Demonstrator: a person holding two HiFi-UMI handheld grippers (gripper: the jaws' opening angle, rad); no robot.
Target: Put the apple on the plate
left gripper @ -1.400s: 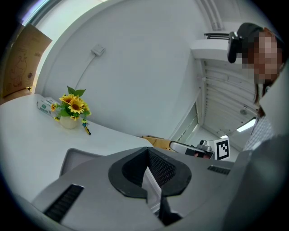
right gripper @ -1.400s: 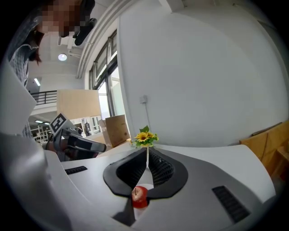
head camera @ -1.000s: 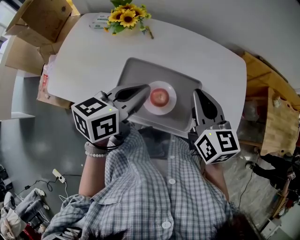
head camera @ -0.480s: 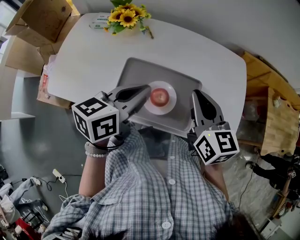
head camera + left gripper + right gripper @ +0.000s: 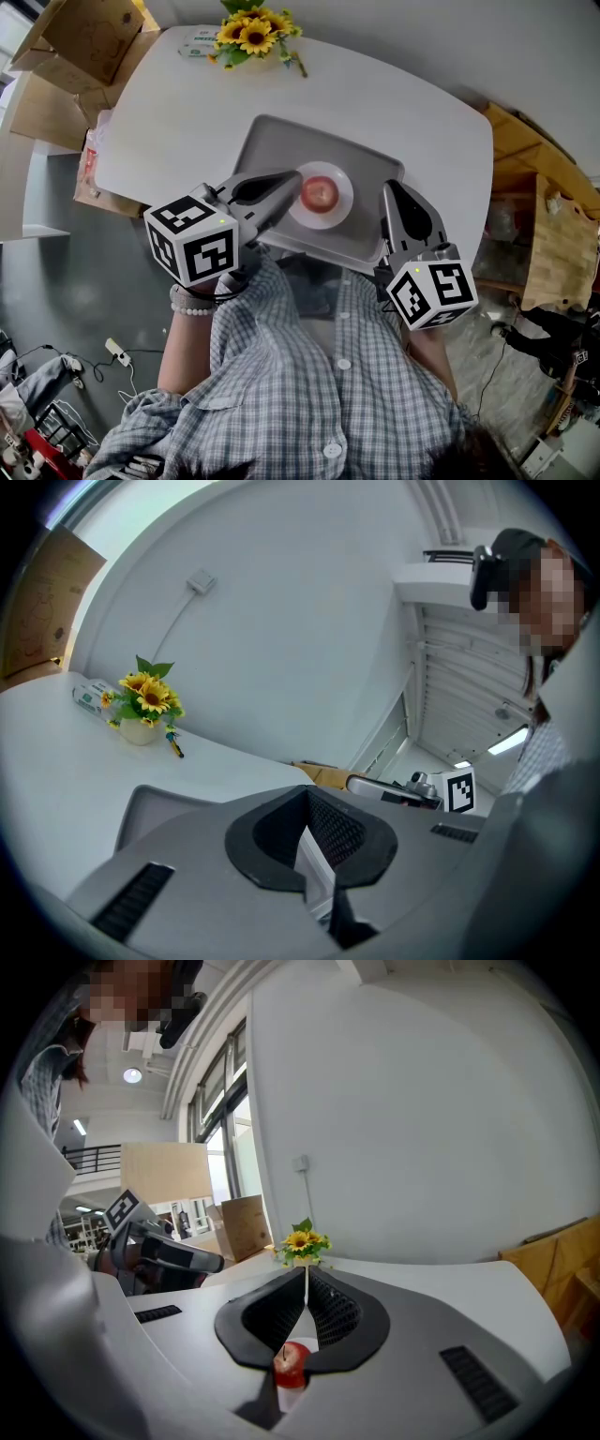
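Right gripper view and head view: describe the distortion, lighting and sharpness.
Right gripper view: strong fisheye, dark rounded corners, bulging wall; the apple is sharp, the windows at left glare white. Head view: fisheye too, the table edge curves; light is soft and even, no harsh shadow round the plate.

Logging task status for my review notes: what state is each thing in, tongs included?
tray: flat on the table.
plate: on the tray, holding the apple.
apple: upright on the plate, not gripped.
left tongs: shut, empty.
right tongs: shut, empty.
sunflowers: upright at the table's far edge.
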